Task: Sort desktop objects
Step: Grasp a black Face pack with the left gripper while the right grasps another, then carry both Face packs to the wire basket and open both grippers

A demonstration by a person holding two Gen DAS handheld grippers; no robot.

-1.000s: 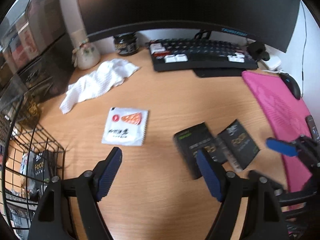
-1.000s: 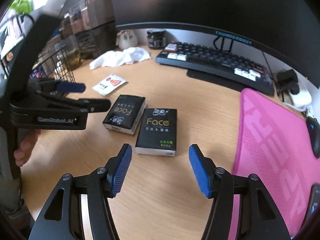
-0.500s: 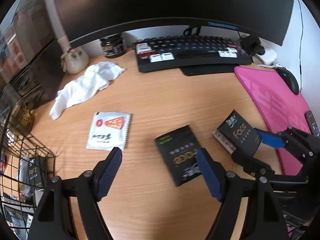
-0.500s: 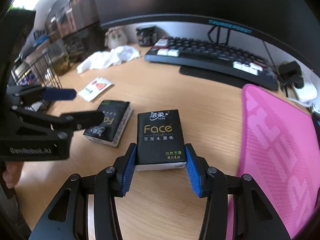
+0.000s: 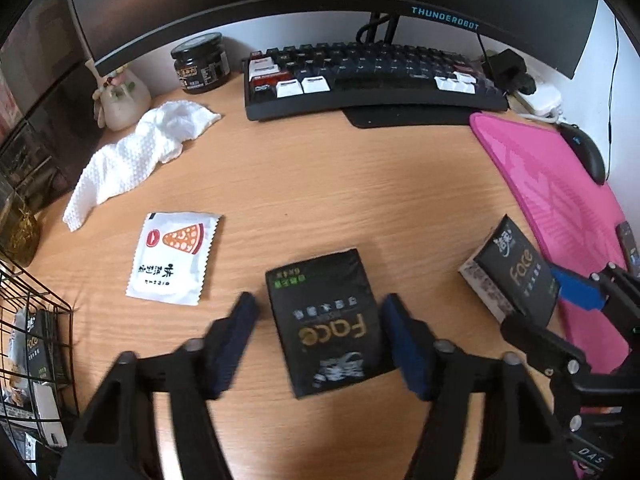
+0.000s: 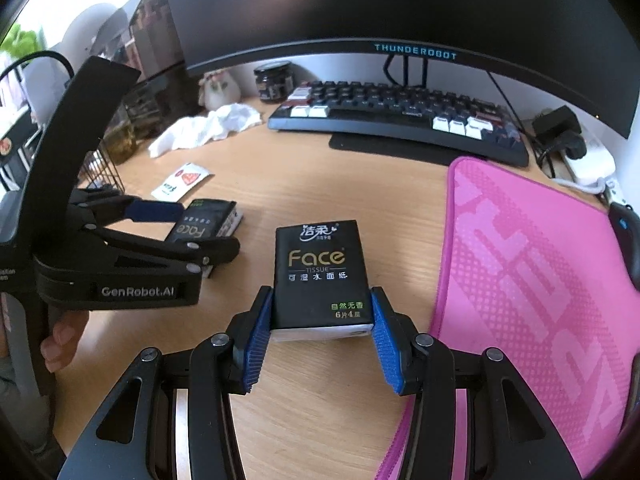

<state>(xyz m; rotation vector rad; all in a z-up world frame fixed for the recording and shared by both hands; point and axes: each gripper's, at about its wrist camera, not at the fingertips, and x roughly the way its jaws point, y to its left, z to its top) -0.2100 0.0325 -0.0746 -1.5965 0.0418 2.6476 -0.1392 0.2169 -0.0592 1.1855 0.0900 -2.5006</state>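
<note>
Two black "Face" tissue packs are on the wooden desk. My right gripper (image 6: 320, 336) is shut on one tissue pack (image 6: 320, 276) and holds it lifted and tilted; that pack also shows in the left wrist view (image 5: 516, 276). My left gripper (image 5: 320, 332) is open, its blue pads on either side of the second tissue pack (image 5: 326, 320), which lies flat on the desk. The right pad is close to the pack's edge, the left pad stands apart. That pack shows in the right wrist view (image 6: 204, 224). A white pizza-print sachet (image 5: 174, 258) lies to the left.
A black wire basket (image 5: 32, 320) holding another tissue pack stands at the left edge. A white cloth (image 5: 136, 156), a dark jar (image 5: 200, 62), a small figurine (image 5: 120, 98), a keyboard (image 5: 368, 76), a pink mat (image 5: 560, 196) and a mouse (image 5: 584, 152) lie around.
My left gripper has moved forward around the flat tissue pack and its jaws have narrowed. My right gripper closed on the other pack and lifted it.
</note>
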